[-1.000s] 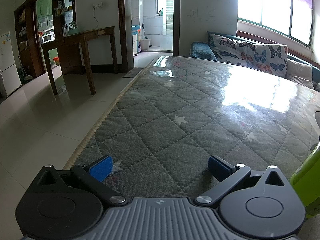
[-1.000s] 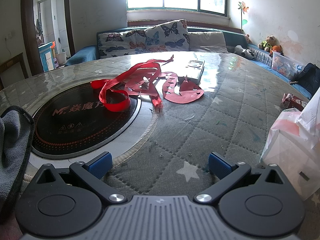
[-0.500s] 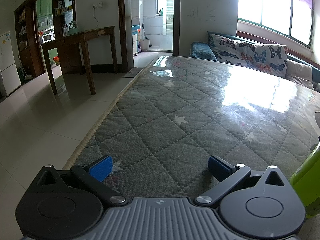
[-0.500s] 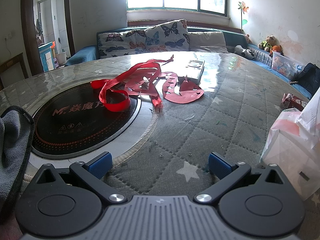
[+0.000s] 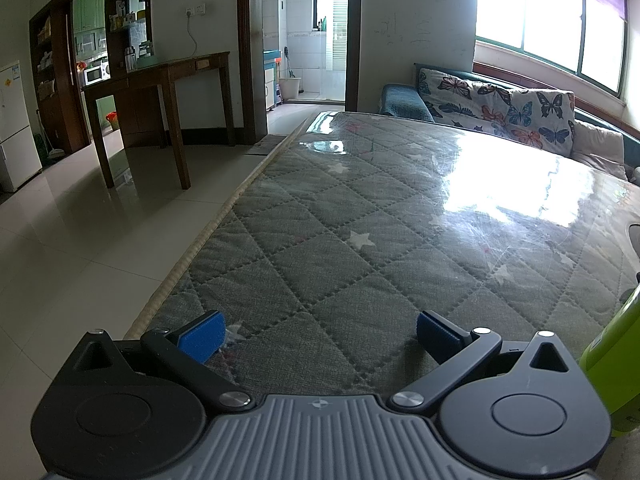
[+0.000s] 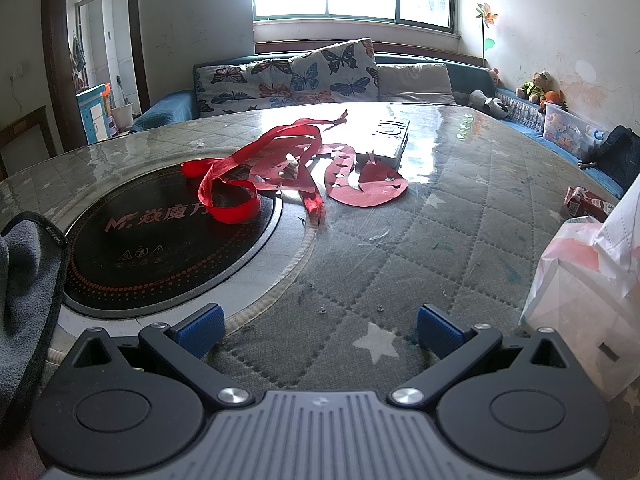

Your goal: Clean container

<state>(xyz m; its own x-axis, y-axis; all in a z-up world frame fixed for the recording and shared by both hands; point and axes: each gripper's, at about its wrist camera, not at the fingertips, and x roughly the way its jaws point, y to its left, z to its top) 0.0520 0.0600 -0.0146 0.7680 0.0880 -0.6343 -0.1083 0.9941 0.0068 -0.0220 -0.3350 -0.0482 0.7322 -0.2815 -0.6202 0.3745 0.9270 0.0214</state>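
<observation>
- A quilted grey cloth with white stars is covering the desk [image 5: 360,240] under a clear glossy sheet, and window light is glaring off it.
- A built-in round black cooktop [image 6: 168,240] is sitting in the desk's middle, with a tangle of red ribbon [image 6: 240,184] lying partly on it and red paper cut-outs [image 6: 360,188] just beyond.
- A white remote [image 6: 388,140] is lying behind the cut-outs.
- A sofa with butterfly cushions [image 6: 296,76] is running under the window; a wooden side table [image 5: 160,92] is standing on the tiled floor by a doorway.
- The left claw [image 5: 320,336] is hovering low over bare cloth, its blue pads wide apart and holding nothing.
- A lime-green container [image 5: 616,360] is standing just beside it, at the right edge, mostly cut off.
- The right claw [image 6: 320,332] is likewise spread and empty, with a grey rag [image 6: 28,280] close on its left and a white plastic bag [image 6: 588,280] crowding its right.
</observation>
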